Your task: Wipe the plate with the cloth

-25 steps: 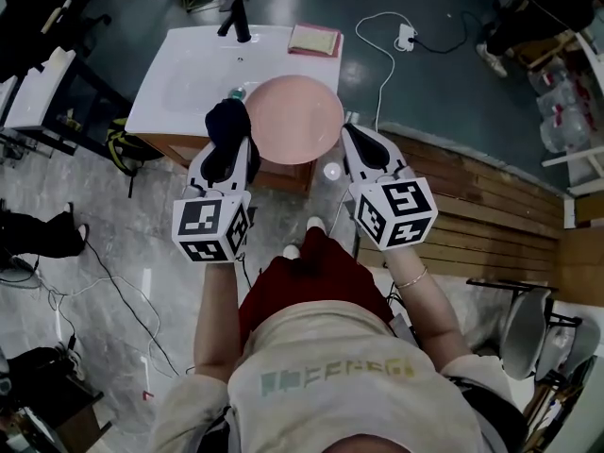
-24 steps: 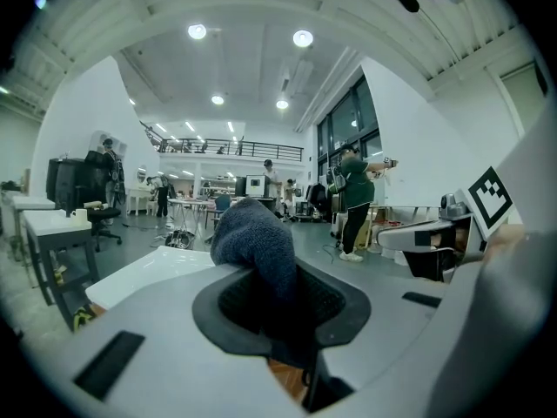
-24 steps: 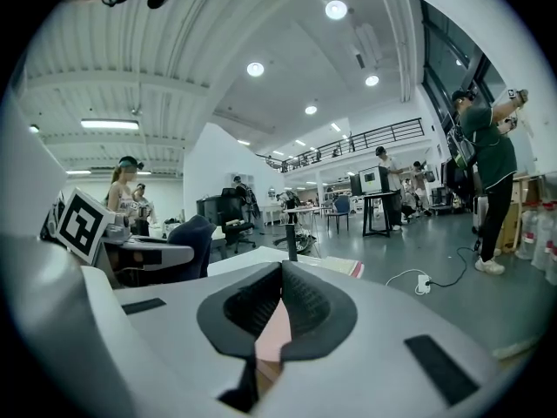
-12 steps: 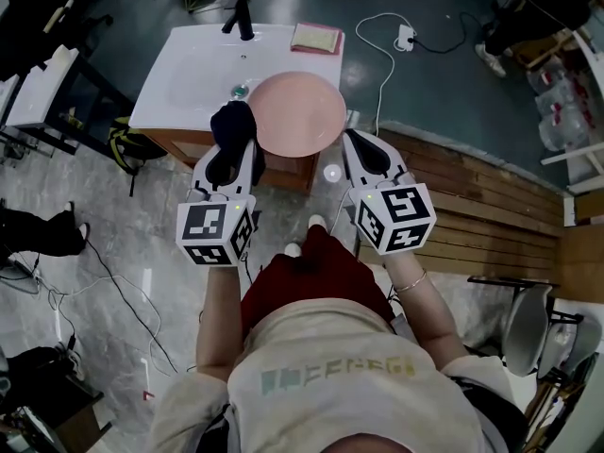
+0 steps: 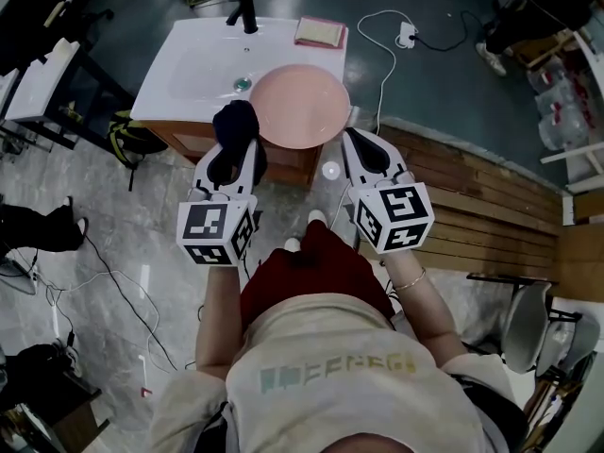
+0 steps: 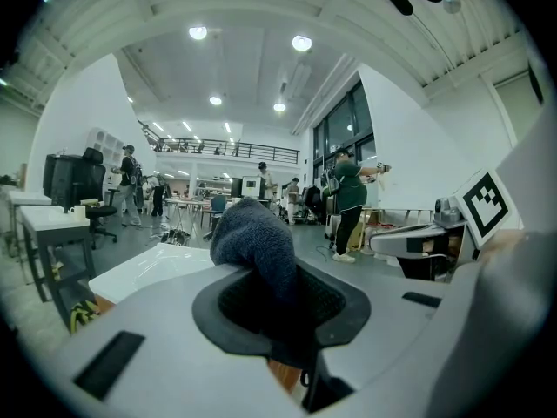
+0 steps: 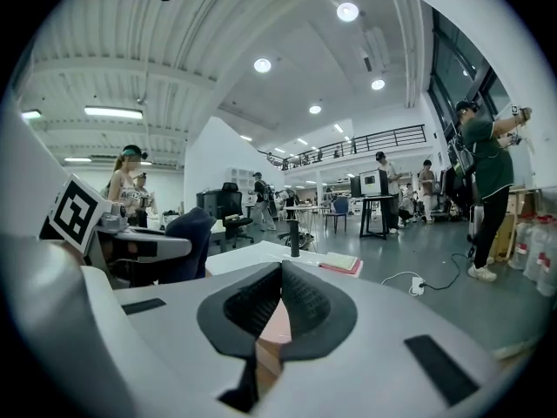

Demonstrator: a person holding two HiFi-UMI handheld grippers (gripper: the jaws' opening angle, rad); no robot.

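Observation:
A round pink plate (image 5: 300, 105) hangs over the front right part of a white washbasin (image 5: 189, 69). My right gripper (image 5: 351, 134) is shut on the plate's right rim; in the right gripper view the pink plate (image 7: 277, 325) shows between the closed pads of that gripper (image 7: 278, 296). My left gripper (image 5: 234, 151) is shut on a bunched dark cloth (image 5: 236, 121), which pokes out past the jaws just left of the plate, touching or nearly touching its edge. The left gripper view shows the cloth (image 6: 254, 240) filling the left gripper (image 6: 285, 296).
On the basin are a black tap (image 5: 247, 12), a drain (image 5: 243, 84) and a pink pad (image 5: 317, 32) at the back right corner. A white cable and socket block (image 5: 406, 36) lie on the floor beyond. Wooden decking (image 5: 472, 206) is to the right. People stand in the hall behind.
Both grippers, with plate and cloth, have drawn back a little from the basin towards me. The drain, partly hidden by the cloth before, now shows fully.

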